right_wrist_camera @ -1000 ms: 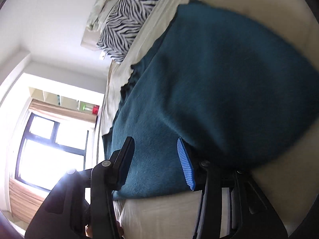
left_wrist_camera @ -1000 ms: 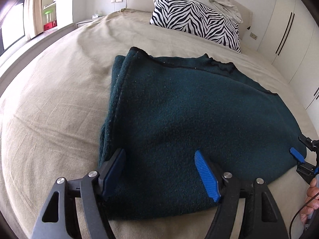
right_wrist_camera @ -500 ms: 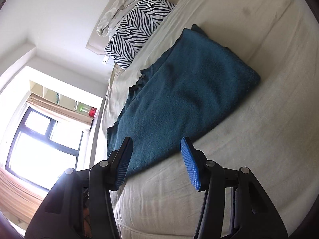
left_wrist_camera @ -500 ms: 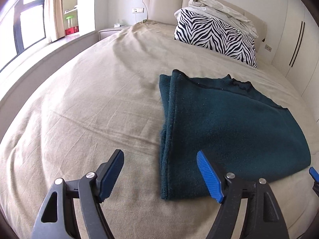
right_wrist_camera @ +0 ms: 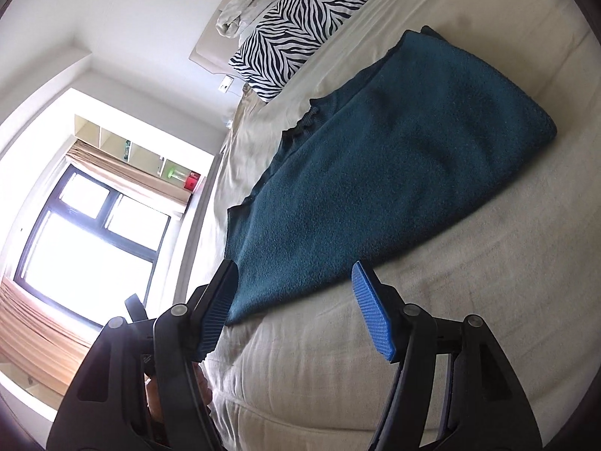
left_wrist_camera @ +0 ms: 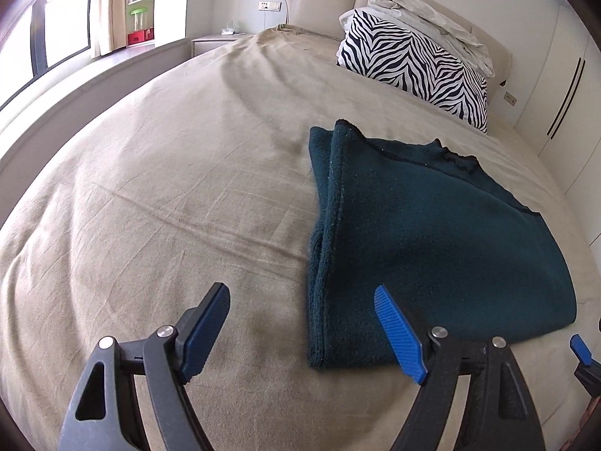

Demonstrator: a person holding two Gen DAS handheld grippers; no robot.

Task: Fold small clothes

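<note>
The bed (left_wrist_camera: 157, 195) is wide, its beige sheet bare across the whole window side. Up by the headboard lies a zebra pillow (left_wrist_camera: 413, 64) with a crumpled sheet (left_wrist_camera: 424, 15) on top. The dark green garment (left_wrist_camera: 432, 233) lies folded flat toward the wardrobe side, its stacked edges facing the open stretch and its near edge close to the foot of the bed. The left gripper (left_wrist_camera: 304, 323) hangs over the garment's near corner, jaws widening, nothing between them. The right gripper (right_wrist_camera: 296, 300) hangs just off the opposite near corner, also widening, gripping nothing.
</note>
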